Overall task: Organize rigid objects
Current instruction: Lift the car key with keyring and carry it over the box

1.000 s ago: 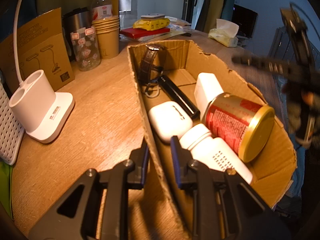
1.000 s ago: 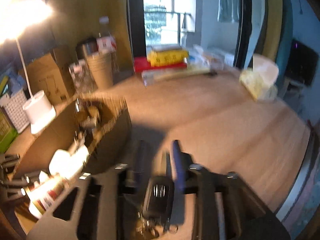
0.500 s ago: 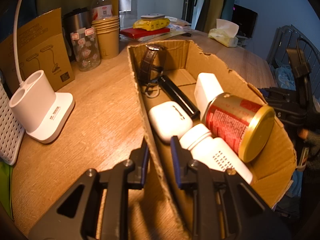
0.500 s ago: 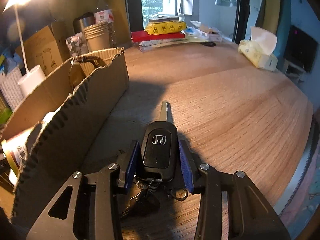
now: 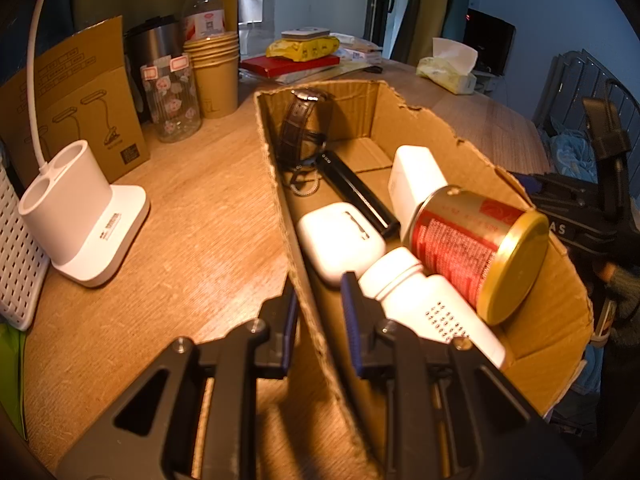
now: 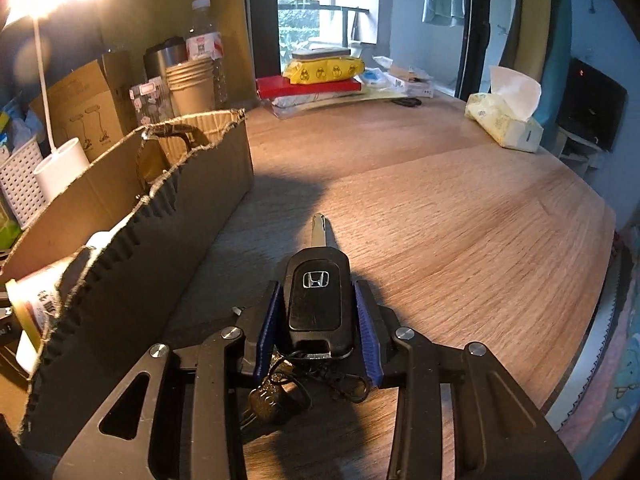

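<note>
My left gripper (image 5: 318, 312) is shut on the near left wall of an open cardboard box (image 5: 276, 168), one finger outside and one inside. The box holds a red can with a gold lid (image 5: 476, 248), a white pill bottle (image 5: 424, 304), a white earbud case (image 5: 338, 240), a white block (image 5: 416, 176), a black bar (image 5: 356, 192) and a brown-strapped watch (image 5: 300, 124). My right gripper (image 6: 318, 320) is shut on a black Honda car key (image 6: 318, 300) with a key ring (image 6: 280, 392), low over the wooden table to the right of the box (image 6: 132, 248).
Left of the box stand a white lamp base (image 5: 76, 216), a white perforated basket (image 5: 16, 248), a lamp carton (image 5: 80, 96), a patterned glass jar (image 5: 172, 100) and stacked paper cups (image 5: 216, 72). Books (image 6: 312, 84) and a tissue pack (image 6: 504, 120) lie at the far side.
My right gripper came down beside the box and its fingers closed onto the car key's sides. My left gripper and the box have not moved.
</note>
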